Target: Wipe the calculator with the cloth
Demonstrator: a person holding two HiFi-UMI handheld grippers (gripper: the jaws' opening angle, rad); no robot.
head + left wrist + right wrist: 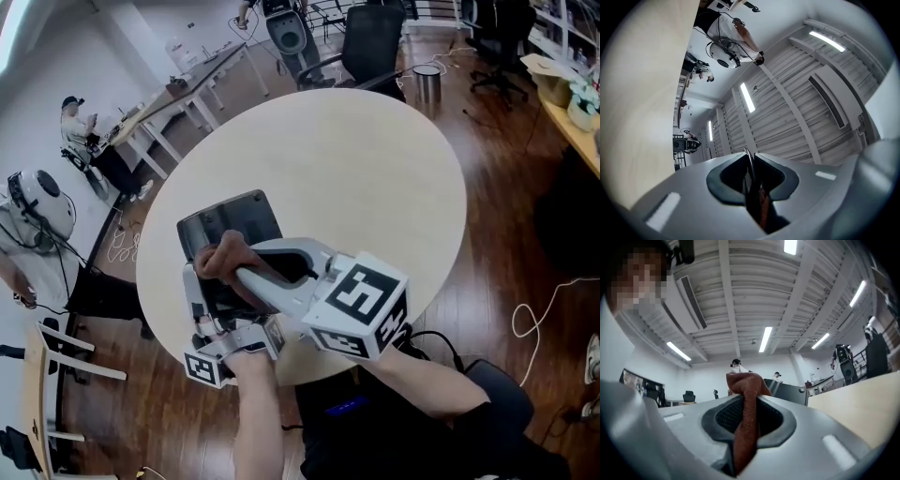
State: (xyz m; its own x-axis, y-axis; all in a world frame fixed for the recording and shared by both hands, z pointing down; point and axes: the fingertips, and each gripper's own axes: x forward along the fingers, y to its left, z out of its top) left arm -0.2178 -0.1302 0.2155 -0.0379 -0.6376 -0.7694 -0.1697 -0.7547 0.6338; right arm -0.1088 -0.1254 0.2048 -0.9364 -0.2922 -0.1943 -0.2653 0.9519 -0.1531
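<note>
Half done, by estimate. Found left gripper (751, 164) pinching lower edge of calculator (234, 217), right gripper (749, 401) pinching cloth (223, 251) against its face. Judged wiping unfinished.

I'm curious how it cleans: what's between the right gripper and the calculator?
A brown cloth, pinched in the right gripper, rests on the calculator; the head view shows it.

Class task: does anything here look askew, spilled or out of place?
The calculator is not lying flat: the left gripper clamps its edge and holds it tilted over the table, while the right gripper holds the bunched cloth against it. Nothing looks spilled or damaged.
</note>
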